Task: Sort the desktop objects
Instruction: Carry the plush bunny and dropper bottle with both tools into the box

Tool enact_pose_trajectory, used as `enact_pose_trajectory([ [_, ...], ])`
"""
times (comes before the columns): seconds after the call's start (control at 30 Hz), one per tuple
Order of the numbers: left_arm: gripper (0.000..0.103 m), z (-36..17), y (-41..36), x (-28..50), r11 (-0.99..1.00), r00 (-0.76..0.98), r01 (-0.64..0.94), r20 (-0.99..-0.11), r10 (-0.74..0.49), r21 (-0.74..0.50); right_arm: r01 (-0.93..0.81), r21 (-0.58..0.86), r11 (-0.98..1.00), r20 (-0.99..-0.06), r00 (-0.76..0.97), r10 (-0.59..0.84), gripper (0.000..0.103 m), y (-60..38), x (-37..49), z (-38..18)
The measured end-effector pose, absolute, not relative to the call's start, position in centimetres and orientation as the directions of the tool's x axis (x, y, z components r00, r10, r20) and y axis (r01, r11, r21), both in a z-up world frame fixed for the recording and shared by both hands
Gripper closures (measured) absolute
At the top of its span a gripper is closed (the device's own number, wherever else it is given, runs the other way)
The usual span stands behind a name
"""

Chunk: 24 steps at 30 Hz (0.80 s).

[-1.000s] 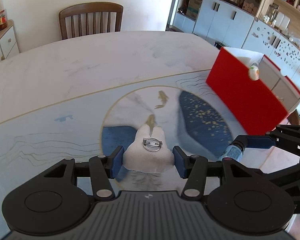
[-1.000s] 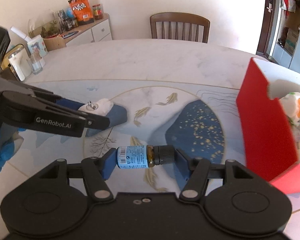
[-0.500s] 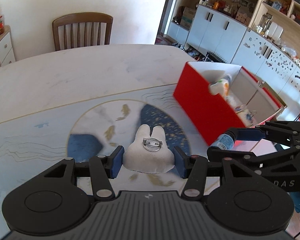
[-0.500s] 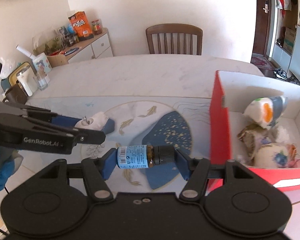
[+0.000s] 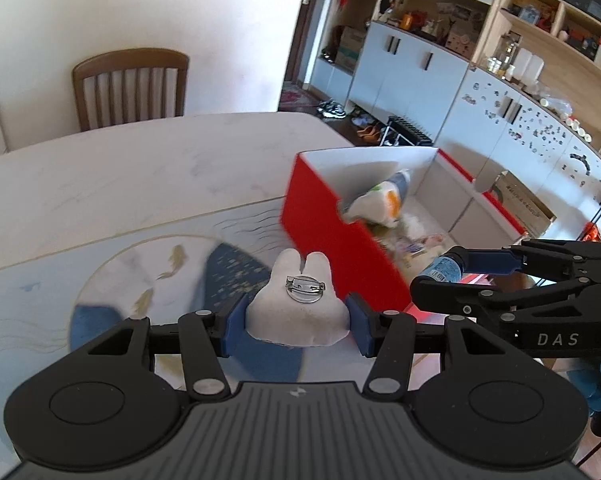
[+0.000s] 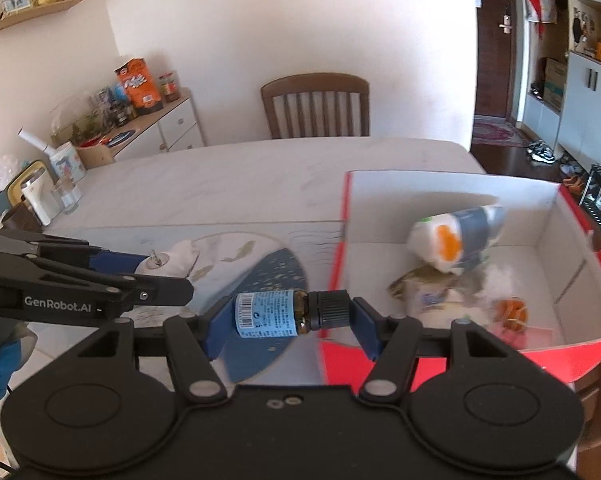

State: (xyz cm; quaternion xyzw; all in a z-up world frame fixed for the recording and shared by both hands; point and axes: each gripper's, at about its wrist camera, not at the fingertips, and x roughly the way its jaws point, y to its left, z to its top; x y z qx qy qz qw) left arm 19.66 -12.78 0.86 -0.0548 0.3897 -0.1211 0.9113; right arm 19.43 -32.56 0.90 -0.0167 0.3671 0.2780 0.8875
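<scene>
Left wrist view: left gripper (image 5: 296,318) pinching a white plush bunny brooch (image 5: 296,304) by its lower sides, pin clasp (image 5: 305,289) facing up, held in the air above the patterned desk mat (image 5: 140,280). Looks soft, light, squashy; side grip on the stuffing seems fine, keep off the metal pin. Red box (image 5: 332,240) sits just right and ahead, already holding a white-orange pouch (image 5: 380,200) and other blurred items. Right gripper (image 5: 452,270) near the box's front corner.

Right wrist view: right gripper (image 6: 290,314) clamped end to end on a small amber bottle (image 6: 284,312), blue label, black cap, lying sideways in the air at the box's near left corner. Likely glass: rigid, smooth, could slip or break if dropped. The box wall (image 6: 338,256) stands between bottle and interior; contents crowd the middle. Chair (image 6: 316,104) and sideboard (image 6: 156,128) well apart.
</scene>
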Motion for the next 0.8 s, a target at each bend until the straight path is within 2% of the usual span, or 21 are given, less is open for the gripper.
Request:
enact_pose_trajectory([
  [0.53, 0.051, 1.9, -21.8, 23.7, 0.932, 0.645, 0.334, -0.686, -0.337, -0.145, -0.387, 0.125, 0.913, -0.649, 0.665, 0.370, 0.041, -41.4, 21.4, 1.0],
  [0.8, 0.051, 1.0, -25.3, 27.4, 0.926, 0.625, 0.367, -0.713, -0.318, -0.092, -0.347, 0.087, 0.934, -0.661, 0.682, 0.314, 0.041, -44.3, 24.3, 0.2],
])
